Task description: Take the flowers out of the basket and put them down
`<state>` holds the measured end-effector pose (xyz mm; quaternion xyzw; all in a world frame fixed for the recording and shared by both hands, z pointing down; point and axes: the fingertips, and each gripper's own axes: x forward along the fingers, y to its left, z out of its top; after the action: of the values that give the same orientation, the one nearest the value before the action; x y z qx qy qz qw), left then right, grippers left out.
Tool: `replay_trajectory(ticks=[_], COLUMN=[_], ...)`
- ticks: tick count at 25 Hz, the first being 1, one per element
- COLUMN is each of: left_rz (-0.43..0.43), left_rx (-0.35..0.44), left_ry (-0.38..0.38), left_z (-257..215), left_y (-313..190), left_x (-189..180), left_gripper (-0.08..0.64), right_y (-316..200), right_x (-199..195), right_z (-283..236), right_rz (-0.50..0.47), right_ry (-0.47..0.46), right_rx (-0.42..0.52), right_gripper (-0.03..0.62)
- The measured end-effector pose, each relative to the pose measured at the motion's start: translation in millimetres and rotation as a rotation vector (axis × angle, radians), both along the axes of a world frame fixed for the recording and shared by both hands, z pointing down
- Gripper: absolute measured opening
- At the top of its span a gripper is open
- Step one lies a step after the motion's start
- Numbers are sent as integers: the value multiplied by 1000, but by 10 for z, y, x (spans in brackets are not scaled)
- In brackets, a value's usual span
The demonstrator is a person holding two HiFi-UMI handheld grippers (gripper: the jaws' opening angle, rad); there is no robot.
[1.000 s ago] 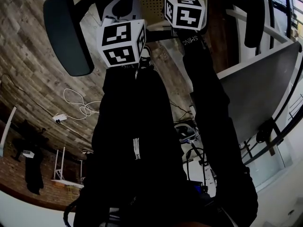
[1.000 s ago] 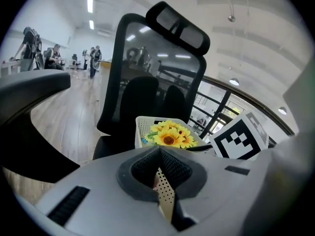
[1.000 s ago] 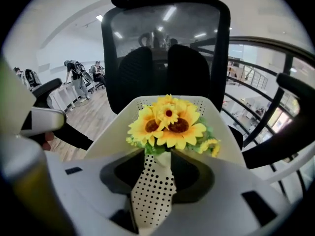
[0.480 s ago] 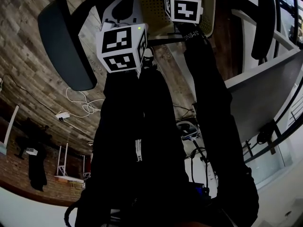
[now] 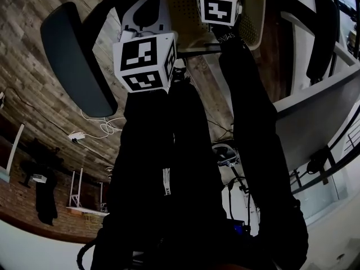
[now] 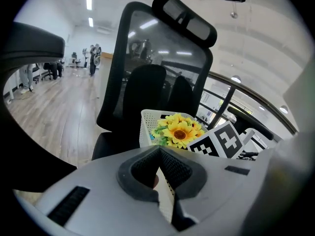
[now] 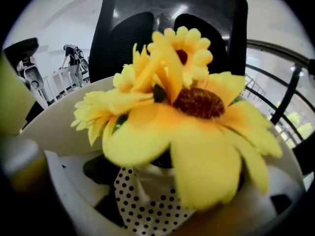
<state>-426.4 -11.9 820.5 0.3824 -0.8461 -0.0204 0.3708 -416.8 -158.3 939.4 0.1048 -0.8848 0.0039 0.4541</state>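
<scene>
A bunch of yellow sunflowers point(image 7: 197, 102) in a black-dotted white wrap point(image 7: 147, 200) stands in the white perforated basket point(image 6: 147, 124), which rests on a black office chair point(image 6: 147, 48). The blooms fill the right gripper view, right in front of it. My right gripper point(image 5: 220, 4) hangs over the basket point(image 5: 188, 10); its jaws are opening, are too blurred to make out, and nothing looks pinched. My left gripper point(image 6: 158, 154) is closed at the basket's near end, with a strip of the perforated wall between its pads. The sunflowers point(image 6: 179, 132) rise beyond it.
A grey desk point(image 5: 315, 106) runs along the right, with railings behind it. A second black chair part point(image 5: 76, 61) sits at the left over the wood floor point(image 5: 34, 32). Cables point(image 5: 95, 131) lie on the floor. The person's dark sleeves point(image 5: 169, 167) fill the middle of the head view.
In the head view both marker cubes have edged upward toward the basket. More of the basket and a sliver of the yellow flowers now show at the top edge.
</scene>
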Motion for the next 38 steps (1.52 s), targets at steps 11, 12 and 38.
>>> replay_trajectory(ticks=[11,12,38], left_rz=[-4,-5,-56], left_rx=[7,7,28], left_ry=[-23,-25,-42], left_z=[42,48,110], left_y=[36,40,308], left_x=[-118,-128,-130], left_gripper=[0,0,0], right_y=[-215,-217,-435], right_x=[-535,-536,-830], right_z=[9,19,70], right_rz=[103,106,253], right_ry=[-121,-121,-298], right_rx=[29,30,91], right_gripper=[476,477,540])
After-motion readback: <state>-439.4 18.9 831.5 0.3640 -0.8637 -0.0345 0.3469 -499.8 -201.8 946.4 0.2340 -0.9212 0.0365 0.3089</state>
